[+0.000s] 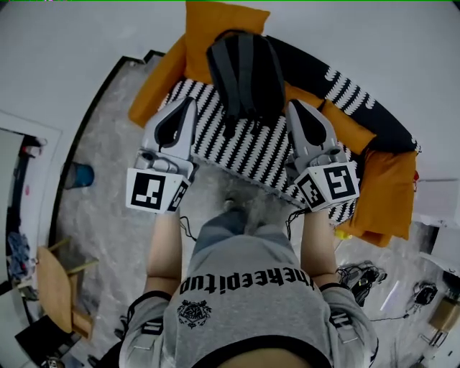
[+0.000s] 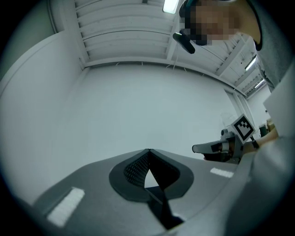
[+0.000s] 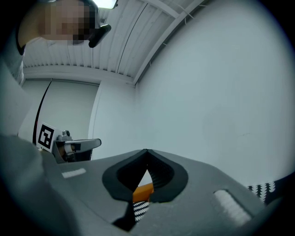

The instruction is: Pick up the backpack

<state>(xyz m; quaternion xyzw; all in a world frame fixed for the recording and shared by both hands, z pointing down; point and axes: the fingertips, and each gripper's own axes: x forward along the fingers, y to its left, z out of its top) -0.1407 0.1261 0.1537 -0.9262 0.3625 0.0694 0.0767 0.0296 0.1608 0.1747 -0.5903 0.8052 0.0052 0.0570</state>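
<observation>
L gripper (image 1: 190, 102) & R gripper (image 1: 294, 105), shut, flank backpack (image 1: 245, 72) on sofa (image 1: 253, 155).

Even, diffuse indoor illumination; ceiling lamp (image 2: 170, 5) glares overhead. Strong fisheye distortion, dark vignetted corners. Shadows faint. Near foreground appears slightly soft.

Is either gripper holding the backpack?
No, the backpack lies on the sofa between the left gripper and right gripper, both shut and empty.

Holding left hand-held gripper (image 1: 188, 102) and right hand-held gripper (image 1: 293, 105) forward side by side, forearms extended, both jaw pairs closed, empty.
</observation>
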